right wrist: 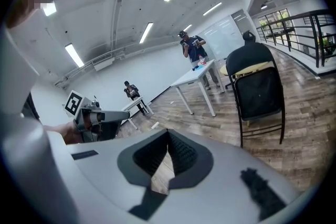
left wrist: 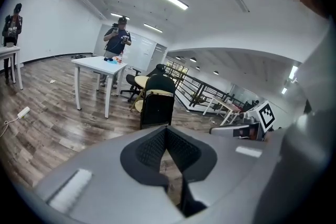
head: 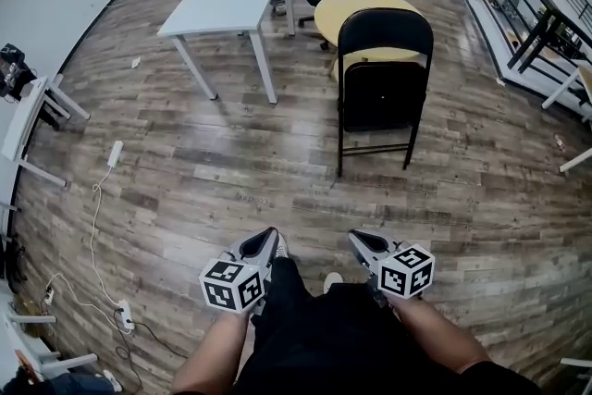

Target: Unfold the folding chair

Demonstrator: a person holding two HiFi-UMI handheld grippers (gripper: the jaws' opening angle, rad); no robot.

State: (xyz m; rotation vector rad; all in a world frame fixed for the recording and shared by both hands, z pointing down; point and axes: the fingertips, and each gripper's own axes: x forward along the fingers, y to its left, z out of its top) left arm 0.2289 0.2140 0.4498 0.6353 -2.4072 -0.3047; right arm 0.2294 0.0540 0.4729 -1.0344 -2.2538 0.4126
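At my knees, left gripper (head: 268,240): my jaws together, empty.
Right gripper (head: 361,242): just beside it, jaws together, empty.
Folding chair (head: 384,88): folded, upright, well ahead of both grippers.
White table (head: 231,0): beyond, ahead-left.
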